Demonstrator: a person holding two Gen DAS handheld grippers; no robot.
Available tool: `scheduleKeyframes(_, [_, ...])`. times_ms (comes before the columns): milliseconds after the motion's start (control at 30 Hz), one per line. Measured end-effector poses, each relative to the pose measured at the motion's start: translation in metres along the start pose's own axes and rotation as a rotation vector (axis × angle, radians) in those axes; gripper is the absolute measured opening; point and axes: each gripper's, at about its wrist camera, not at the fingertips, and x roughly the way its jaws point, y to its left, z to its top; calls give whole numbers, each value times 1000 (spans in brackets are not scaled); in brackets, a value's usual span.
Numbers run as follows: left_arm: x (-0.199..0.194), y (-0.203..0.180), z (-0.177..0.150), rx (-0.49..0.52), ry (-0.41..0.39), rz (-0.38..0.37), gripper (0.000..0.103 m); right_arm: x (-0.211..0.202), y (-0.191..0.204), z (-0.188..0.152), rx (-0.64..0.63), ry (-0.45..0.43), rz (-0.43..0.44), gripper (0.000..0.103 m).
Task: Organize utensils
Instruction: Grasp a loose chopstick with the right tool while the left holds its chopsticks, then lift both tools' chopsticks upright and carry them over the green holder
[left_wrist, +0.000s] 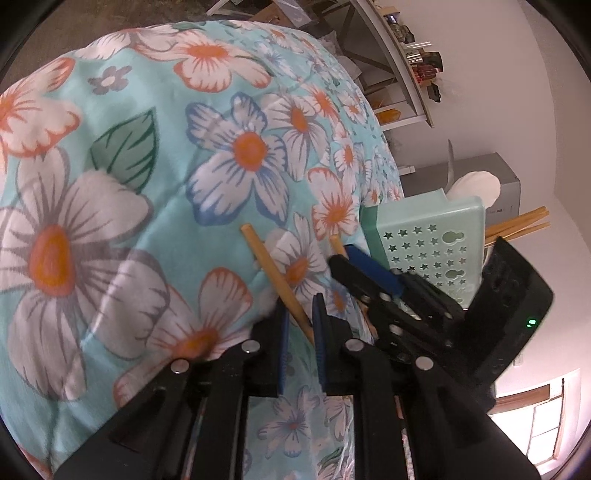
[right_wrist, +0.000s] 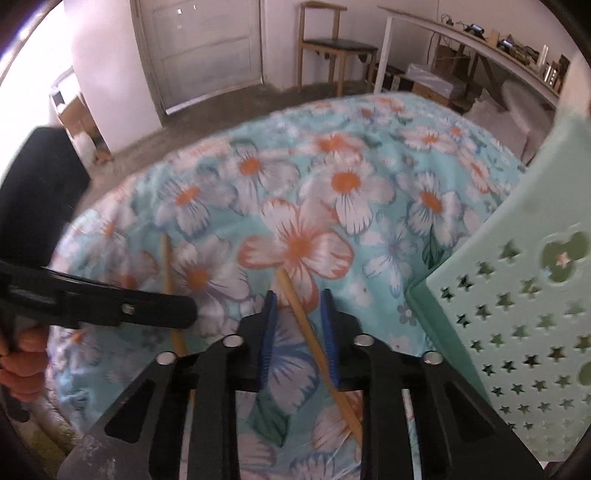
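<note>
A turquoise quilted cloth printed with large white, orange and blue flowers (left_wrist: 155, 155) covers the whole work surface, soft enough that thin sticks lie slightly sunk in its folds. On it at the right stands a mint-green plastic utensil caddy with star-shaped cut-outs (left_wrist: 428, 240), upright so that utensils can be dropped in end first; several pale bamboo chopsticks (left_wrist: 517, 223) already poke out of it beside a white spoon-like piece, which suggests the sorting is partly done. Two loose bamboo chopsticks remain on the cloth near the caddy's base. The left gripper (left_wrist: 299, 325), black with blue pads, is angled down over one bamboo chopstick (left_wrist: 273, 273), which runs between its parted fingers; the jaws look spread and not yet pressing on it. The right gripper (right_wrist: 297, 321) is tipped low just beside the caddy, straddling the other bamboo chopstick (right_wrist: 314, 336) the same way, its fingers apart with the stick lying diagonally in the gap, seemingly touching neither pad firmly. The two tools sit close together, the left one crossing the right wrist view with the person's bare hand (right_wrist: 22, 354) gripping its handle. Both seem poised to close.
</note>
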Motion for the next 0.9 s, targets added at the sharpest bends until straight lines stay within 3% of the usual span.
scheduleKeyframes(200, [1,0,1,0,-2,2,13,-30,-13,-3,58,-92,-42,4])
scheduleKeyframes(400, [2,0,2,-3,-3,5,13,-89,-37,-16,164,-233,-123,4])
scheduleKeyframes(733, [2,-7,3,11,-28,19,12,-220,-71,-73,430,-554,-281,4])
scheduleKeyframes(900, [-9,-28,6,101,-100,-11,11,-256,-85,-105,576,-693,-254,4])
